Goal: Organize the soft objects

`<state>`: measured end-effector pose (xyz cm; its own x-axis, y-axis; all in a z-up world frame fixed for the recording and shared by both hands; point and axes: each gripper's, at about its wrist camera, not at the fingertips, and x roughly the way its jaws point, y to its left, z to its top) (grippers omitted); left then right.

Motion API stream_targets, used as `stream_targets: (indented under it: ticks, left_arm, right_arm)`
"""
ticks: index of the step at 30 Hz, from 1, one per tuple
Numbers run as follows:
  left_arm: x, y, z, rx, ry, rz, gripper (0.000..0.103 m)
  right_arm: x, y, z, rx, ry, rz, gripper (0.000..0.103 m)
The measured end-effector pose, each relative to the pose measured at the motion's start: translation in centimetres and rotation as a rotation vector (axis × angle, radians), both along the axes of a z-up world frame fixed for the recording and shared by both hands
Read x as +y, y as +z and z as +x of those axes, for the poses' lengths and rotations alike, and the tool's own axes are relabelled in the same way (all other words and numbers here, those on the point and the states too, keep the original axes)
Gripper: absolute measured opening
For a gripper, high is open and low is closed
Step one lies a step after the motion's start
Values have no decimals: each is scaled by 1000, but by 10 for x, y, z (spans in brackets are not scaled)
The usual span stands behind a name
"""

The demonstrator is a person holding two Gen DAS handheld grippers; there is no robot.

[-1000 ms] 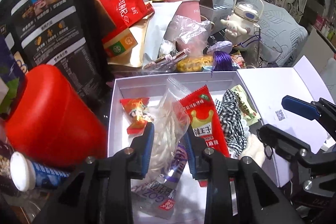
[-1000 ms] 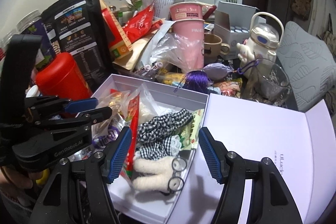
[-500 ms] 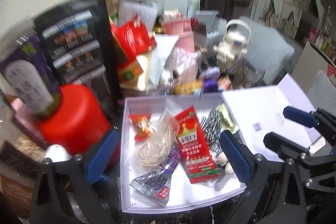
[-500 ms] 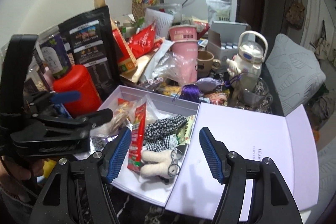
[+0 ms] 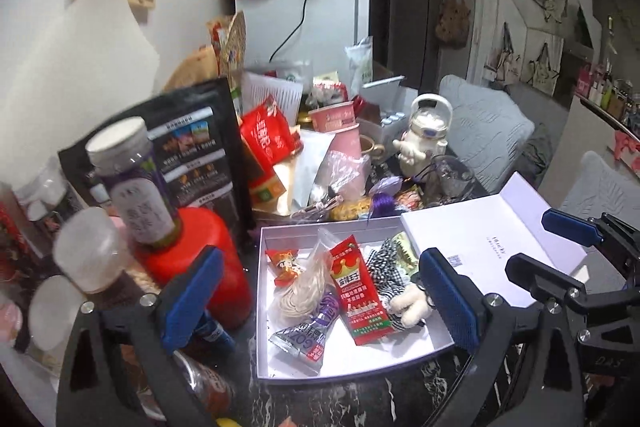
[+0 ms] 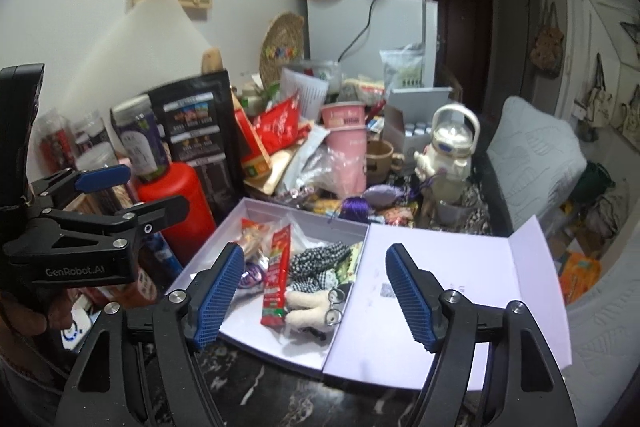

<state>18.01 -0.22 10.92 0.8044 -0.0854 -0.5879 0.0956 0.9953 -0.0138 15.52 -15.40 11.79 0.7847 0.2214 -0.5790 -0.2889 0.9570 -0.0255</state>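
Note:
A white box point(image 5: 264, 307) sits on the dark marble table with its lid point(image 5: 492, 243) folded open to the right. In it lie a clear bag of pale noodles point(image 5: 300, 291), a red snack packet point(image 5: 358, 293), a purple packet point(image 5: 308, 331), a small red candy packet point(image 5: 282, 263), a checkered cloth point(image 5: 386, 267) and a cream plush toy point(image 5: 412, 305). My left gripper point(image 5: 320, 301) is open and empty, held back above the box. My right gripper point(image 6: 316, 293) is open and empty above the box's point(image 6: 276, 343) front right part, over the plush point(image 6: 306, 307).
A red canister point(image 5: 200, 259) with a purple jar point(image 5: 132, 179) on it stands left of the box. Behind are a black pouch point(image 5: 192, 155), red bags point(image 5: 264, 135), pink cups point(image 5: 340, 131), a white character bottle point(image 5: 424, 139) and a glass point(image 5: 450, 179). A grey cushion point(image 5: 488, 131) lies at right.
My left gripper let go of the noodle bag, opened wide and drew back and up from the box. My right gripper also pulled back and up, staying open.

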Motion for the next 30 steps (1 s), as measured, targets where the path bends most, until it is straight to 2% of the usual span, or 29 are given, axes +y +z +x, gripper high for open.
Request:
stream_targets:
  ticks: [8,12,18,22,27,30]
  left_arm:
    - [3,27,-50,-90,7,19,100]
    - [6,31,-75,-110,11,29,101]
    - [11,27,-100,-126,20,48,101]
    - [13,17,-112,-106,11,60,101]
    - [16,-1,-122,-70,10,29,101]
    - [13,-12,-126,-50,11,45,101]
  right_arm:
    - [5,24,-44,-103,-9,3,96]
    - [6,29,-68,-133,-30,21,101]
    - [10,26,-99,-157,-51,14,102]
    - [15,17,-114,-151,-64,6,102]
    - [20,5,-124,-137,-85,-18,102]
    - [20,-1,-127,-117,-94,-14,102]
